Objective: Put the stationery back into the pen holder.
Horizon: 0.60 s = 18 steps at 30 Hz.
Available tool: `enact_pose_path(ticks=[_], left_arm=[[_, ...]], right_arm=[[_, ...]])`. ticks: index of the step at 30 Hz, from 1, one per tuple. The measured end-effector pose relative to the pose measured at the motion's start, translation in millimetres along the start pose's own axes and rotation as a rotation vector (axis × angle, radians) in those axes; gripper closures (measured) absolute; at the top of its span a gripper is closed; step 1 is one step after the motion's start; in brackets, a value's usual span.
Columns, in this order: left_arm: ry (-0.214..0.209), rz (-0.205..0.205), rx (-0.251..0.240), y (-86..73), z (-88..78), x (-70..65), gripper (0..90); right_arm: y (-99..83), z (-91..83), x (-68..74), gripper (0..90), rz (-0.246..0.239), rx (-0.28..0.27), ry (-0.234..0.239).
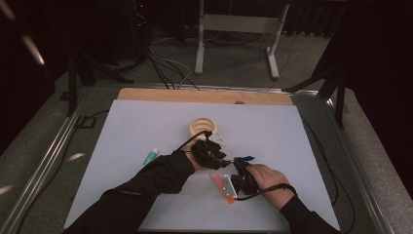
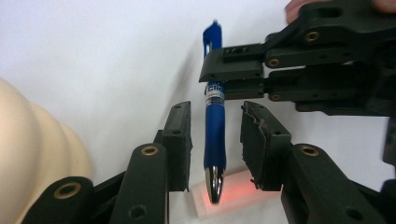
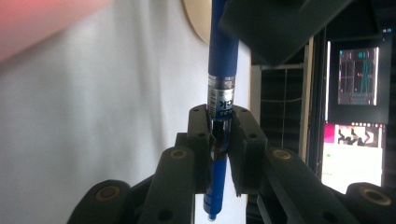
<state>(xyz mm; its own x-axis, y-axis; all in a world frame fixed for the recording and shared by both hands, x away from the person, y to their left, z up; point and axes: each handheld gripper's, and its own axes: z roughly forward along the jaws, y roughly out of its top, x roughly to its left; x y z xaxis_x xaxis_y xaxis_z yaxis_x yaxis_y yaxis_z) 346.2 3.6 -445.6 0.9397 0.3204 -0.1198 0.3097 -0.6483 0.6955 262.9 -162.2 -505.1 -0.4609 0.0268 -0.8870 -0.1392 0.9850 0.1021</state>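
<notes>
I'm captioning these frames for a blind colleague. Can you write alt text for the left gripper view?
A blue pen hangs upright between the open black jaws of the left gripper, without touching them, while the right gripper clamps its upper barrel from the right. Behind lies a white table sheet, with a cream ribbed holder at left and a pink piece below the pen's tip.

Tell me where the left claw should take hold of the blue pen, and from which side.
Grip the blue pen on its bare rubber barrel, below the silver band and above the chrome tip. The right claw already clamps the clip end, so that stretch is the free one. Close straight in from either side: in the left gripper view the left claw straddles the barrel, pads apart from it and parallel.
</notes>
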Motion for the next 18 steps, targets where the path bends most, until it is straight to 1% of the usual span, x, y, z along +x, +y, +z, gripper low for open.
enact_pose_path(ticks=[1,2,3,4,6,7,8,9,10,12,13,14,16,17,18], left_arm=[[0.000,0.000,0.000,0.0,0.0,0.0,62.5],[0.007,-0.009,-0.015,-1.2,-3.1,0.6,62.3],[0.007,-0.016,-0.065,-5.1,-10.4,2.2,62.3],[0.011,-0.025,-0.086,-7.0,-14.4,3.0,62.3],[0.017,-0.026,-0.130,-10.9,-21.7,3.2,62.2],[0.028,-0.031,-0.143,-12.5,-25.1,3.1,60.5],[0.028,-0.031,-0.143,-12.5,-25.1,3.1,60.1],[0.032,-0.031,-0.156,-15.1,-31.3,3.4,60.1],[0.040,-0.031,-0.160,-16.2,-33.9,3.2,60.1],[0.043,-0.033,-0.165,-17.2,-36.5,3.4,60.1],[0.053,-0.037,-0.178,-20.0,-41.9,3.6,59.1],[0.053,-0.037,-0.178,-20.0,-41.9,3.6,57.6],[0.064,-0.047,-0.198,-24.7,-49.5,4.6,57.6],[0.064,-0.047,-0.198,-24.7,-49.5,4.6,57.5],[0.079,-0.051,-0.213,-29.6,-56.5,4.9,56.7]], right_arm=[[0.0,0.0,0.0,79.8,0.000,0.000,0.000],[-1.9,-0.8,-2.8,79.8,0.009,0.000,0.002],[-2.9,-1.3,-4.0,79.7,0.018,0.004,0.004],[-4.1,-1.9,-4.4,79.7,0.034,0.009,0.006],[-6.2,-2.0,-7.0,79.7,0.042,0.012,0.001],[-7.1,-2.3,-7.9,79.7,0.050,0.014,0.002],[-7.1,-2.3,-7.9,79.7,0.050,0.014,0.002],[-8.2,-2.9,-10.7,79.7,0.067,0.012,0.004],[-8.4,-3.4,-11.7,79.7,0.074,0.014,0.002],[-8.5,-4.1,-14.7,79.7,0.093,0.006,0.007],[-8.3,-4.7,-16.0,79.7,0.097,0.004,0.007],[-8.3,-4.7,-16.0,79.7,0.097,0.004,0.007],[-8.2,-6.0,-18.7,79.7,0.117,-0.005,0.010],[-8.2,-6.0,-18.7,79.7,0.117,-0.005,0.010],[-8.5,-7.3,-21.7,79.7,0.138,-0.014,0.013]])
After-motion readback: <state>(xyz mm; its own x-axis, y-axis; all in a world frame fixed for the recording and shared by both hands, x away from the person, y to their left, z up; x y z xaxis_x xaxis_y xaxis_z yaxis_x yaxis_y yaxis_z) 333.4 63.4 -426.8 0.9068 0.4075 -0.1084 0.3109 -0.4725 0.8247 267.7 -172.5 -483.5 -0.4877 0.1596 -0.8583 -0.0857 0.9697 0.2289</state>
